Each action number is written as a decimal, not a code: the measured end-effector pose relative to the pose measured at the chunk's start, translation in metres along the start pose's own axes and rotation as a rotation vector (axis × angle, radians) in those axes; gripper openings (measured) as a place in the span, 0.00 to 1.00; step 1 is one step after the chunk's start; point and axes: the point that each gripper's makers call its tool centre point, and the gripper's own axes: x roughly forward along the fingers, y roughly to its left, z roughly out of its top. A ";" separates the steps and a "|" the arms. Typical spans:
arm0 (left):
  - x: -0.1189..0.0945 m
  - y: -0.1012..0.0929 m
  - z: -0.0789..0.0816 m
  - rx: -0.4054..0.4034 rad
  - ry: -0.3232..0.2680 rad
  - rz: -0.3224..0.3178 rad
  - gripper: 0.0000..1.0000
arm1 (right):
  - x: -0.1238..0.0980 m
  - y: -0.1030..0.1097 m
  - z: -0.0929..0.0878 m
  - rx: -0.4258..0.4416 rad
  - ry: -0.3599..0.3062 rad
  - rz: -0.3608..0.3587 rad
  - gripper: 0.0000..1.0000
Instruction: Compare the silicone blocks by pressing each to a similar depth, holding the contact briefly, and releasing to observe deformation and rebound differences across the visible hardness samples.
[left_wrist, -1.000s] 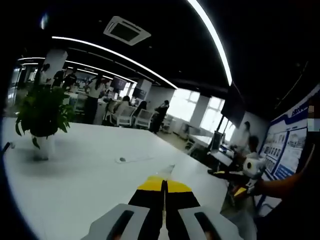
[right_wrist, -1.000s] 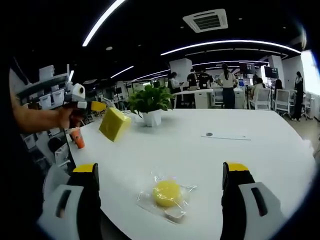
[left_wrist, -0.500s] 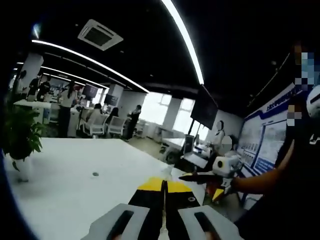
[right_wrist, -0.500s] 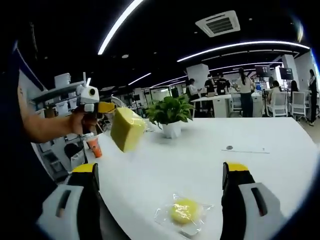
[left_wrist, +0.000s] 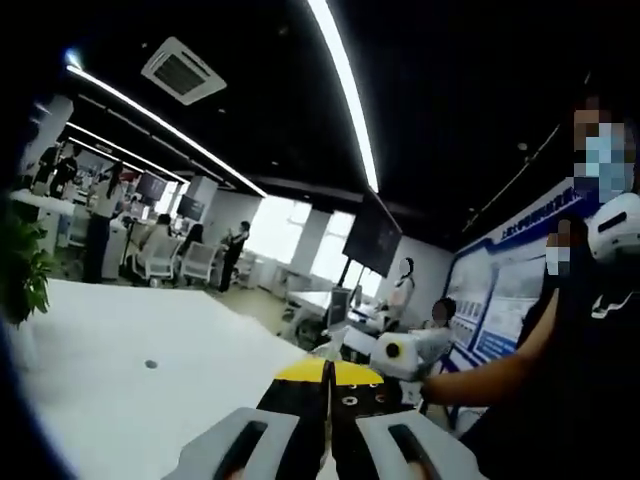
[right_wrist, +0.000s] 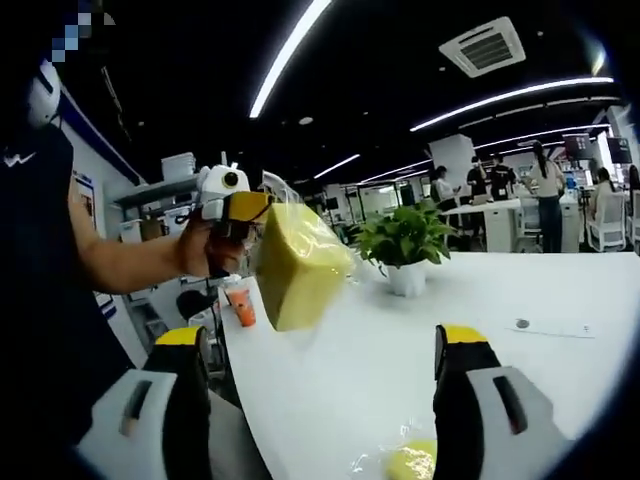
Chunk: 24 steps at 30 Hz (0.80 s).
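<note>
My left gripper, held in a hand, comes into the right gripper view from the left, shut on a yellow silicone block in clear wrap. The block hangs tilted above the white table. In the left gripper view its jaws are pressed together, with the block hidden. My right gripper stands open with nothing between its fingers. A round yellow silicone piece in a clear bag lies on the table at the bottom edge of that view. The right gripper also appears in the left gripper view, low on the right.
A potted plant stands on the table behind the block, and a small dark disc lies farther right. A person stands close on the right of the left gripper view. Chairs, desks and people fill the office beyond.
The left gripper has carried the yellow block nearer to the right gripper's camera, so it looks larger. Both views have swung, and the round bagged piece now sits at the bottom edge.
</note>
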 end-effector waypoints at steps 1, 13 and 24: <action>0.001 -0.002 0.001 0.000 0.001 -0.005 0.00 | 0.002 0.001 0.001 0.005 -0.003 0.009 0.85; 0.009 -0.017 0.008 -0.016 -0.011 -0.060 0.00 | 0.021 0.019 0.018 0.071 -0.104 0.091 0.70; 0.018 -0.026 0.011 -0.021 -0.020 -0.088 0.00 | 0.024 0.024 0.025 0.104 -0.148 0.115 0.52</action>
